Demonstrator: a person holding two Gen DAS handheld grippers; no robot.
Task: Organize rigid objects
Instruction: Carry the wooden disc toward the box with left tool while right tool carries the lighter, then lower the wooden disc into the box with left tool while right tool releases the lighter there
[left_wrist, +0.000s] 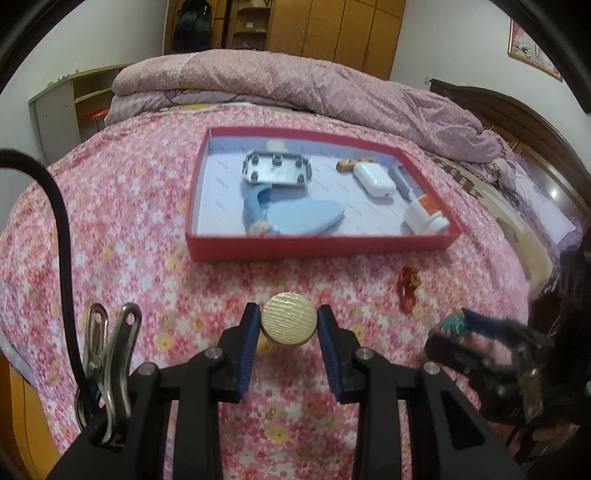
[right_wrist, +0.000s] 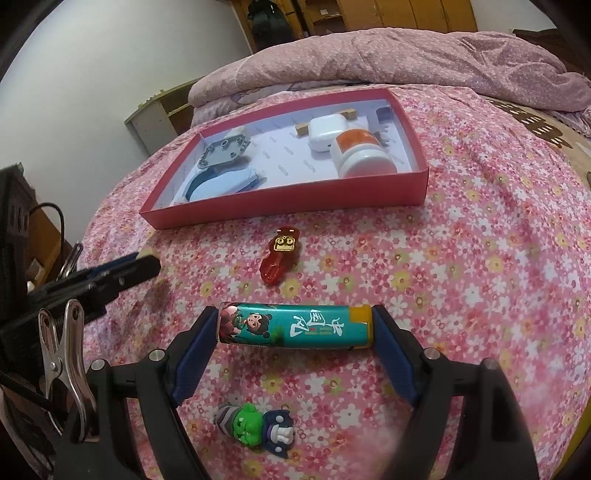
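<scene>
Left gripper (left_wrist: 288, 325): its two blue fingers (left_wrist: 248, 354) are clenched on a round gold cap (left_wrist: 289, 320). One finger presses each side of the cap, close to the tips.
Gold cap: it is held over the pink flowered bed (left_wrist: 147, 229), on the near side of the red box (left_wrist: 317, 242).
Right gripper (right_wrist: 295, 326): its fingers (right_wrist: 194, 356) stand wide and are grasping a teal tube (right_wrist: 293, 325) by its two ends. The tube lies crosswise between the tips, with a yellow end against the right finger.
Red box: it sits on the bed, farther away than both grippers. Inside it lie a silver metal plate (left_wrist: 277, 171), a blue curved thing (left_wrist: 291, 218), a white case (left_wrist: 375, 181) and a white bottle with an orange label (left_wrist: 424, 218).
Red toy (right_wrist: 279, 260): it lies on the bed between the teal tube and the box.
Only the right view shows: a little green and purple figure (right_wrist: 255, 428) lying on the bed under the right gripper, and the whole picture on the tube.
Only the left view shows: the gold cap's ridged top. There the right gripper is a dark blur at the right edge with just a bit of teal showing.
</scene>
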